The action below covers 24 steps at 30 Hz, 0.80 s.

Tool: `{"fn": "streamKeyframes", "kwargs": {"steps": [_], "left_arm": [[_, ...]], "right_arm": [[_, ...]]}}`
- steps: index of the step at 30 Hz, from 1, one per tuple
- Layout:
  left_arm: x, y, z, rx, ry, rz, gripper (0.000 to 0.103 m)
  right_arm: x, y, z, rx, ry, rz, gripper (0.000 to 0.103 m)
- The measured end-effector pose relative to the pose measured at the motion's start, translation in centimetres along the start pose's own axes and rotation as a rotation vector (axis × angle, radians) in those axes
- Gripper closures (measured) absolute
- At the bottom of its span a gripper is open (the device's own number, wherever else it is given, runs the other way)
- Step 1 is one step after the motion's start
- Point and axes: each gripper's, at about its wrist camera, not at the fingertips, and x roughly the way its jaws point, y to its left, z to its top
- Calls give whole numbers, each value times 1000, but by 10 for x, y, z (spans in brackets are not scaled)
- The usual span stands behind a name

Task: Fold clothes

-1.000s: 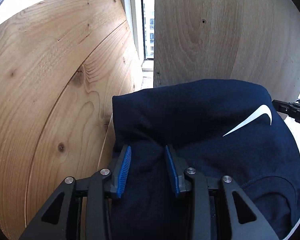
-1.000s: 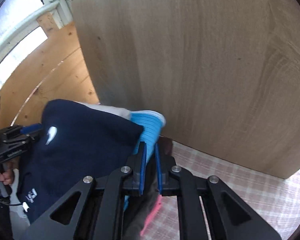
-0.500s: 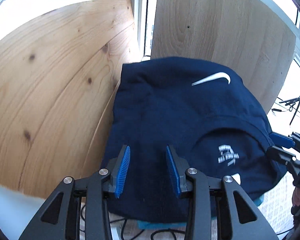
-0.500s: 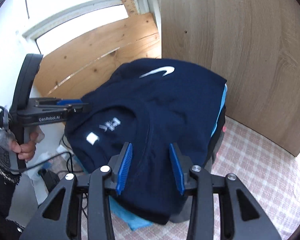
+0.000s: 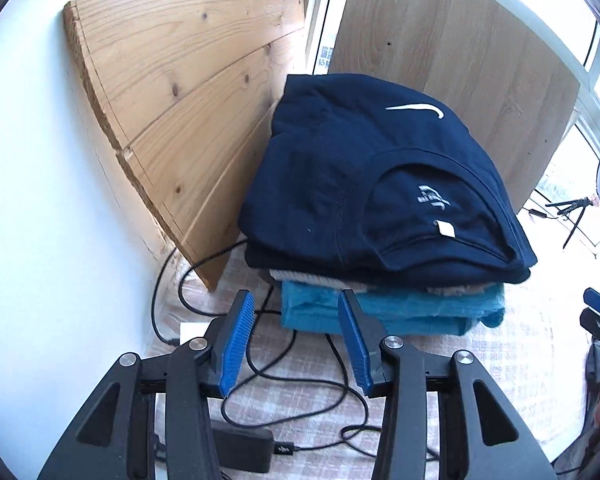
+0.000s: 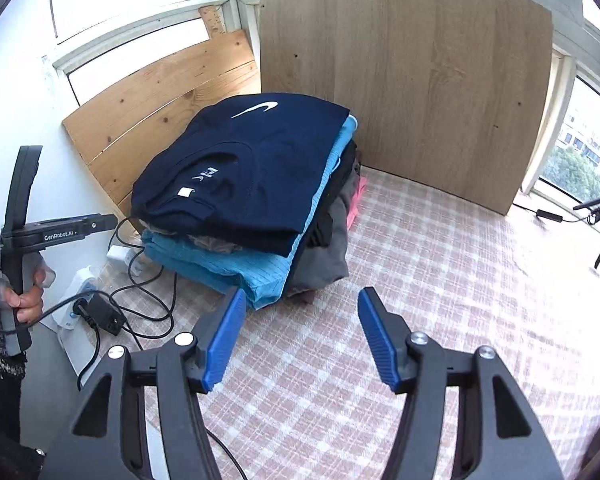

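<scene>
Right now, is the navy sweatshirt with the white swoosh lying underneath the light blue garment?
No, the navy sweatshirt lies on top of the pile, with the light blue garment beneath it.

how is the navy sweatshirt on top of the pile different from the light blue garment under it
The navy sweatshirt is dark, with a white swoosh logo and a white neck tag; the light blue garment is pale and shows a fine stripe. The navy sweatshirt lies on top, fully in view; the light blue garment sits lower in the pile, only its edges sticking out. A beige layer lies between them. Both are folded flat in the same stack.
</scene>
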Motion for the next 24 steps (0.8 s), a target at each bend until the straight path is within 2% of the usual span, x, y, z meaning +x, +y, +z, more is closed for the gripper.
{"fn": "streamKeyframes", "kwargs": {"steps": [2,3,7,11,15,19,24], "left_arm": [[-12,-12,-11,9,1,-25,58],[-16,-21,-14,16,-5,-32,53],[-32,-56,-27,38,-26,-52,47],[-50,-92,-49,60,-41,-26,44],[-73,-123,-73,44,-74,-8,29],[-92,-148,-98,3,-89,54,29],[-105,-172,-132,-16,-55,101,28]], "right_arm": [[-6,1,-8,24,15,-26,45],[-8,2,-11,28,18,-34,44],[-17,-2,-26,30,30,-15,41],[-36,-14,-44,8,14,-10,41],[-55,-38,-67,15,20,9,41],[-75,-69,-96,21,28,14,40],[-100,-103,-127,18,21,16,40]]}}
